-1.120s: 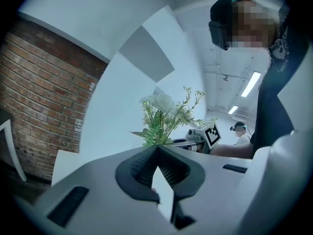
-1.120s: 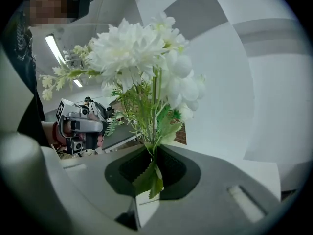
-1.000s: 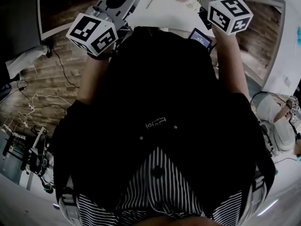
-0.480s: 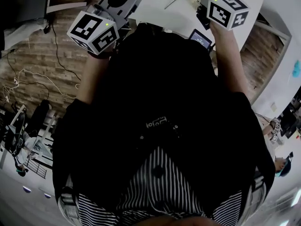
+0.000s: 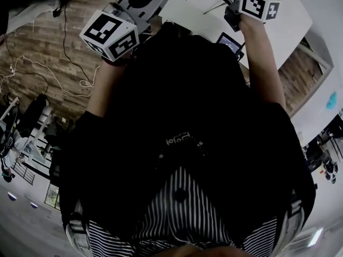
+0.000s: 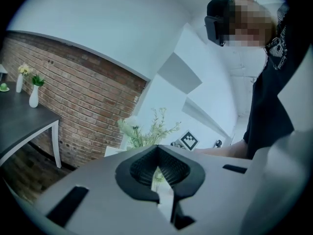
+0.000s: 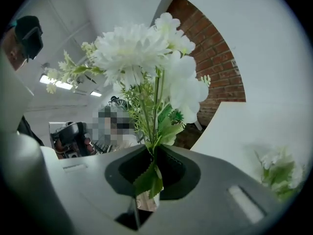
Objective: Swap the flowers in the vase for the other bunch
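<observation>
Right gripper [image 7: 153, 153]: jaws almost fully closed, pinched on the stems of a bunch of white flowers [image 7: 146, 58]. Blooms and green leaves stand up out of the jaws, and 1 serrated leaf hangs down across the pads. The bunch is carried in this gripper, with the white table [image 7: 244, 126] showing to the right of it

2nd bunch [image 7: 279, 170]: pale blooms on green stems, lying on that table at the right edge of the right gripper view, blurred, well apart from the held one

Left gripper [image 6: 157, 151]: jaws together at the tips, nothing gripped, only a thin slit of light between the pads lower down. It points toward the held bunch, which shows just above its jaws, with the right gripper's marker cube [image 6: 190, 140] just beside the stems

Head view: both grippers held out ahead of the person's black shirt [image 5: 182, 90], the right one over the white table. A small dark device [image 5: 230, 42] with a lit screen sits at the table's near edge

Background, left gripper view: brick wall [image 6: 78, 87]; dark table [image 6: 24, 126] far left carrying a near vase [image 6: 33, 98] with a green sprig and a far vase [image 6: 19, 83] with pale blooms
</observation>
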{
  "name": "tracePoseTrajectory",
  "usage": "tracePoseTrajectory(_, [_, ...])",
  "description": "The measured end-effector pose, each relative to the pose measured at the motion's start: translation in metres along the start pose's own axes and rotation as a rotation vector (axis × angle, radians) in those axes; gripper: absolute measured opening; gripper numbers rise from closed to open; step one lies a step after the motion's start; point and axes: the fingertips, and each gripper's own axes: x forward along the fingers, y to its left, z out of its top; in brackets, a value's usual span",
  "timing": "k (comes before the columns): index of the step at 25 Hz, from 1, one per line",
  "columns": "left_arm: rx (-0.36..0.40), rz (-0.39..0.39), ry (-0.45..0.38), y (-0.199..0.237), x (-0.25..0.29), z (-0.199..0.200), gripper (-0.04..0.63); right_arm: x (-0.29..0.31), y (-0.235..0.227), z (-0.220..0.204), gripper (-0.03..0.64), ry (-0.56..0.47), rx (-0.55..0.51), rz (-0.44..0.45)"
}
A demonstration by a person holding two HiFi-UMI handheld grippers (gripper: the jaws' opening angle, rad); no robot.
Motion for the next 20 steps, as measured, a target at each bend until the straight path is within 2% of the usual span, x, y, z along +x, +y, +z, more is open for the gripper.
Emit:
tracePoseTrajectory(9, [-0.044, 0.066, 0.011, 0.044, -0.025, -0.007, 0.006, 0.070, -0.058, -0.054, 0.043, 0.162, 0.249, -0.012])
tracePoseTrajectory(13, [-0.054, 0.085, 0.017, 0.051, -0.027, -0.011, 0.006, 0.085, -0.099, -0.088, 0.044, 0.220, 0.386, -0.057])
tracePoseTrajectory(20, [-0.062, 0.106, 0.029, 0.053, -0.045, -0.017, 0.006, 0.100, -0.122, -0.123, 0.046, 0.276, 0.489, -0.125])
